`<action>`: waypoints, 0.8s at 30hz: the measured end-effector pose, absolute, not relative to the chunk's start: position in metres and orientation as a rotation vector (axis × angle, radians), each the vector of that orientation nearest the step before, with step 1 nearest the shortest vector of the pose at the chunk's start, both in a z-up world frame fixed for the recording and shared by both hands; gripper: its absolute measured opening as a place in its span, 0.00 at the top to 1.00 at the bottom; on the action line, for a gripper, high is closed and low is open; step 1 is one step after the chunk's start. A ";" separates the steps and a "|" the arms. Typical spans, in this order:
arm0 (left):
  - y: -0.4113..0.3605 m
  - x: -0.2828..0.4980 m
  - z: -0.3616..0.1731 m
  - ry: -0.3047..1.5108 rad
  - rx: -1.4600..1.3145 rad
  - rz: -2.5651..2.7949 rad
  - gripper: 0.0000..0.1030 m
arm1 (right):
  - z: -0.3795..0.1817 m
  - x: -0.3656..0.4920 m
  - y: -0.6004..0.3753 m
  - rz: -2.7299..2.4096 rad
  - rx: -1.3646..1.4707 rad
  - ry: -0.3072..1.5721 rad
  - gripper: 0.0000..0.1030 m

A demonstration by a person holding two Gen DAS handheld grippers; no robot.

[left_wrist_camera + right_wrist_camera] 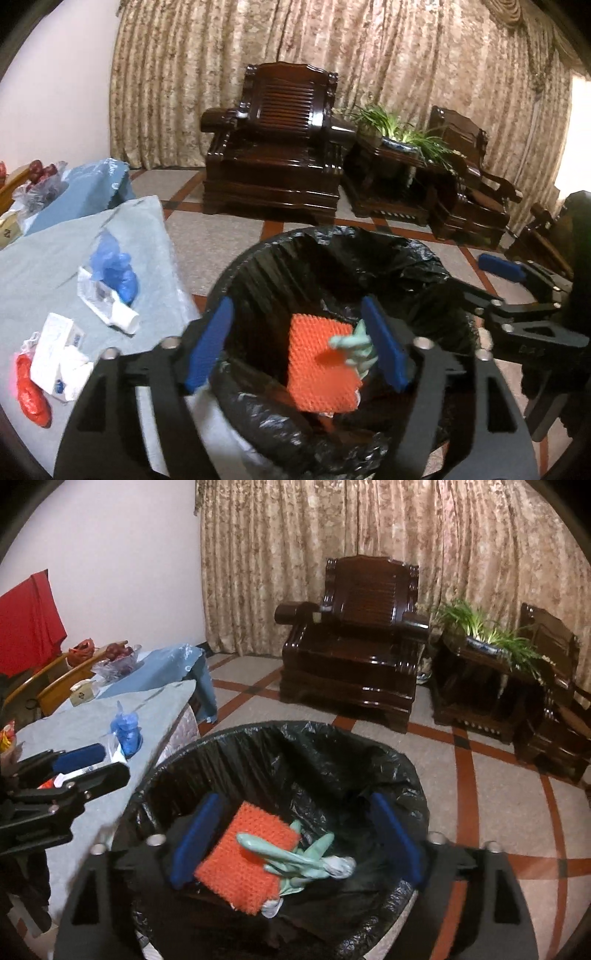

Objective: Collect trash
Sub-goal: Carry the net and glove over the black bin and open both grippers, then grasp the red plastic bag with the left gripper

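— Two grippers above the round bin (236,266); are they grasping anything?
— No. The left gripper (295,343) and right gripper (295,838) are both spread wide and empty. A nubbly orange scrub pad (243,867) and a limp pale-green rubber glove (295,860) lie inside the crinkled black liner (332,753).
— And the bench (44,266)?
— Crumpled blue plastic (118,269), a white tube (110,306) and paper boxes (55,347) rest on its grey cloth.

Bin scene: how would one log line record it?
left hand-held gripper: open | right hand-held gripper: open | bin: orange pad, green glove
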State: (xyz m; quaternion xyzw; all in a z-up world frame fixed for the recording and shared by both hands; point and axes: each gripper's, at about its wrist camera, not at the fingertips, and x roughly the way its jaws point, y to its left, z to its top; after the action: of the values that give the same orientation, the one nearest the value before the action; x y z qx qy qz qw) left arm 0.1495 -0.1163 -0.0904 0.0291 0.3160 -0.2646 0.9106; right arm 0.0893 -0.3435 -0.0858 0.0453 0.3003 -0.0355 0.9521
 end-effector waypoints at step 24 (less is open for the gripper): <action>0.063 0.122 -0.063 0.582 -0.003 -0.147 0.10 | -0.071 0.113 -0.203 0.186 0.024 0.591 0.06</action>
State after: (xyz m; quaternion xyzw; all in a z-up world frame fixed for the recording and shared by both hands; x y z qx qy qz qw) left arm 0.1219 0.0629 -0.0628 -0.0014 0.2869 -0.0726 0.9552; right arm 0.1129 -0.2026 -0.0715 0.0119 0.2908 0.0914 0.9523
